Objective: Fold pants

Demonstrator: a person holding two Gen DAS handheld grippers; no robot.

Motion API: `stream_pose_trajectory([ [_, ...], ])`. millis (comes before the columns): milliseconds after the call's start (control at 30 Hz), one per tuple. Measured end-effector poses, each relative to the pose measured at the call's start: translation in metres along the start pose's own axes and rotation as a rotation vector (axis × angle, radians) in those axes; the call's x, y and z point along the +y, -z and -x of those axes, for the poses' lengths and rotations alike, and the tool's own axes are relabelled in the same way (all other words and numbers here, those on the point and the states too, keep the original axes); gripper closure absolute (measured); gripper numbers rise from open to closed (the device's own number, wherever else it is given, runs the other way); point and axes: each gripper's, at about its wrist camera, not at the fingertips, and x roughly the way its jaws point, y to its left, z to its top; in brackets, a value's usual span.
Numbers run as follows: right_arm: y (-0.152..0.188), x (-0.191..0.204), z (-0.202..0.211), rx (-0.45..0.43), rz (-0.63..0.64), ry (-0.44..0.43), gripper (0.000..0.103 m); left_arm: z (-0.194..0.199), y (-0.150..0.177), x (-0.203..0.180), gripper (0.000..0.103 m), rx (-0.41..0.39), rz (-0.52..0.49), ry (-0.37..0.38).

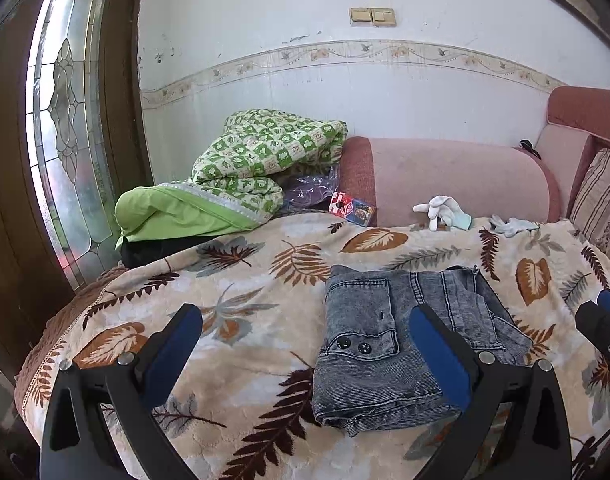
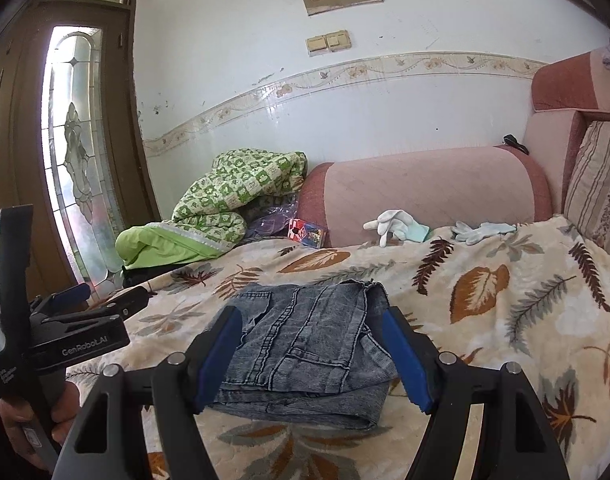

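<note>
A pair of grey washed-denim pants [image 1: 389, 344] lies folded into a compact stack on the leaf-patterned blanket [image 1: 241, 280]. In the right wrist view the same pants [image 2: 305, 344] sit just beyond my fingers. My left gripper [image 1: 307, 322] is open, its right pad over the pants' right part and its left pad over bare blanket. My right gripper [image 2: 315, 338] is open too, its blue pads straddling the near end of the stack without pressing it. The left gripper [image 2: 93, 300] shows at the left of the right wrist view, held by a hand [image 2: 61, 408].
A green patterned quilt [image 1: 261, 160] is bunched at the back left beside a pink sofa armrest [image 1: 457, 180]. White gloves [image 1: 445, 210] and a small colourful box [image 1: 353, 208] lie at the blanket's far edge. A striped cushion [image 1: 601, 200] stands at right, a glazed door [image 1: 61, 132] at left.
</note>
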Motion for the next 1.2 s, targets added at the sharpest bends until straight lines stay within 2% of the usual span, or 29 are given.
stream_pose_trajectory([
  [1200, 0.0048, 0.0049, -0.0035, 0.024, 0.020, 0.000, 0.028, 0.0096, 0.0004, -0.0079, 0.000, -0.012, -0.041, 0.038],
])
